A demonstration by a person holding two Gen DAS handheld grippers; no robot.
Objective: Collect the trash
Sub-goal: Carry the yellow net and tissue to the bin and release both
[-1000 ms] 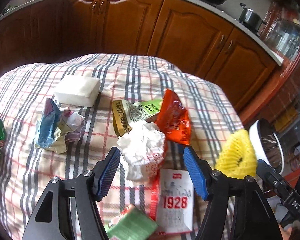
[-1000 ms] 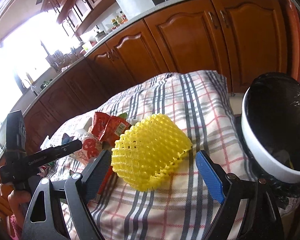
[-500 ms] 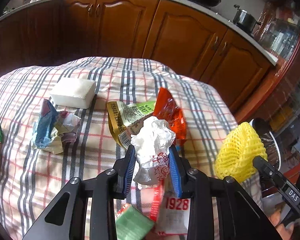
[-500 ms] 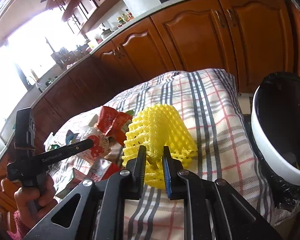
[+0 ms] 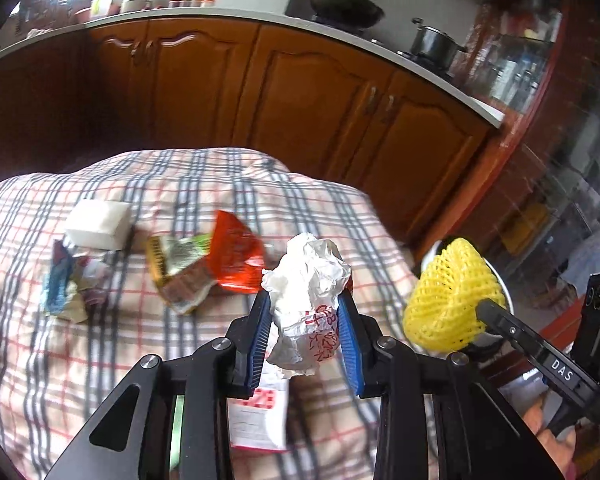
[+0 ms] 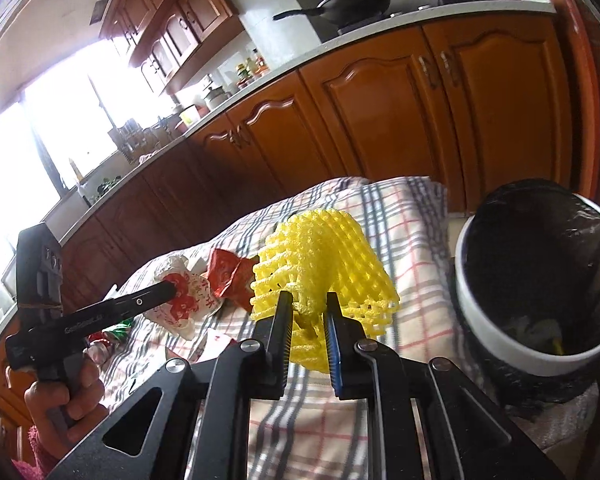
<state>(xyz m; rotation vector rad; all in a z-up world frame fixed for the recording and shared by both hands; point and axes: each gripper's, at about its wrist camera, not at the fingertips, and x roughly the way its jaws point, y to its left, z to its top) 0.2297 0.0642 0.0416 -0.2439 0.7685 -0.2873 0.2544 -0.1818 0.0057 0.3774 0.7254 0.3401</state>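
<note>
Nearest, the left gripper (image 5: 306,334) has its blue pads pinched on a crumpled white wrapper (image 5: 308,300), gripped at the middle so the loose paper can't slip out, and it hangs clear of the checked cloth (image 5: 100,360). Beside it the right gripper (image 6: 306,320) is squeezed down narrow on a yellow foam net (image 6: 324,256); the soft mesh caves in between the pads, which I'd say is why they sit so close together. Both loads are up off the cloth, one to a hand, likely to save a trip. Just right of the net stands the bin (image 6: 496,336), black-lined and open-topped, a few scraps already at the bottom. Further back on the cloth lie an orange packet (image 5: 234,254), a green-and-gold wrapper (image 5: 180,268) and a white box (image 5: 98,228), left for later, I'd guess
</note>
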